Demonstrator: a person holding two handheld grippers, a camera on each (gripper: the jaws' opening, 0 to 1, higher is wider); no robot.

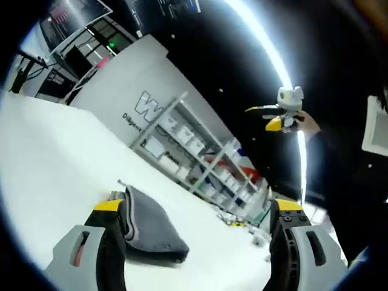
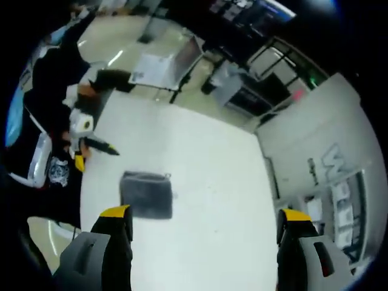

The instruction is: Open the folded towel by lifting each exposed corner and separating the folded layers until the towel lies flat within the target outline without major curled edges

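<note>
Evidently the unfolding is not yet starting: the dark grey folded cloth towel (image 2: 146, 194) is lying as a compact rectangle on the white table (image 2: 200, 170), untouched. The left gripper (image 1: 197, 221) is hovering just above it with jaws wide apart and empty, the towel (image 1: 151, 227) beside its near jaw. The right gripper (image 2: 205, 224) is hanging higher, jaws likewise spread. Next, I judge, one gripper is needing to descend and pinch an exposed corner.

Your towel (image 1: 151, 225) plain dark grey, just beside left tongs (image 1: 197, 242). Desk (image 1: 54, 157) plain white. Both tongs grey, yellow-tipped; right tongs (image 2: 203, 236). Wall (image 1: 115, 85) beyond light grey, pale lettering.
</note>
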